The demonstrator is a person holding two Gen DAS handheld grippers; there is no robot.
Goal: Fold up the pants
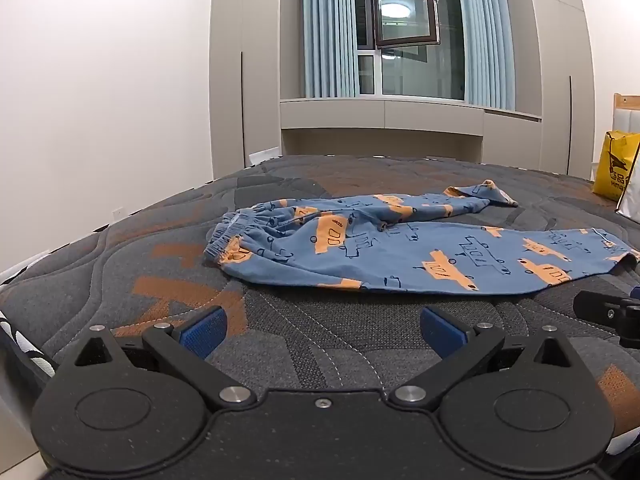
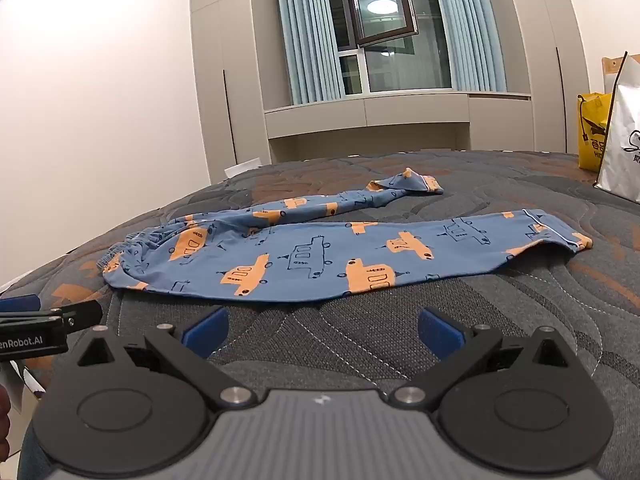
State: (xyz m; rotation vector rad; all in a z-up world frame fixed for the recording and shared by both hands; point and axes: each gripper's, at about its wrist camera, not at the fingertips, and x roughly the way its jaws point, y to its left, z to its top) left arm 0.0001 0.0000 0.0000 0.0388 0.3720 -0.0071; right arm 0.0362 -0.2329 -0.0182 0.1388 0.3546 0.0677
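Note:
Blue pants (image 1: 400, 252) with an orange vehicle print lie spread on the bed, waistband to the left, both legs running right. The far leg is narrow and twisted, its cuff (image 1: 492, 194) bunched up. In the right wrist view the same pants (image 2: 312, 256) show the near leg flat, with its cuff (image 2: 560, 236) at the right. My left gripper (image 1: 322, 330) hovers open over the mattress short of the pants' near edge, nothing between its blue pads. My right gripper (image 2: 322, 330) is likewise open and empty, just before the near leg.
The quilted grey and orange mattress (image 1: 312, 352) runs out to its edges at left and front. A yellow bag (image 2: 592, 136) and a white bag (image 2: 624, 132) stand at the bed's far right. Cabinets and a curtained window lie beyond. The other gripper's tip (image 2: 52, 320) shows at the left.

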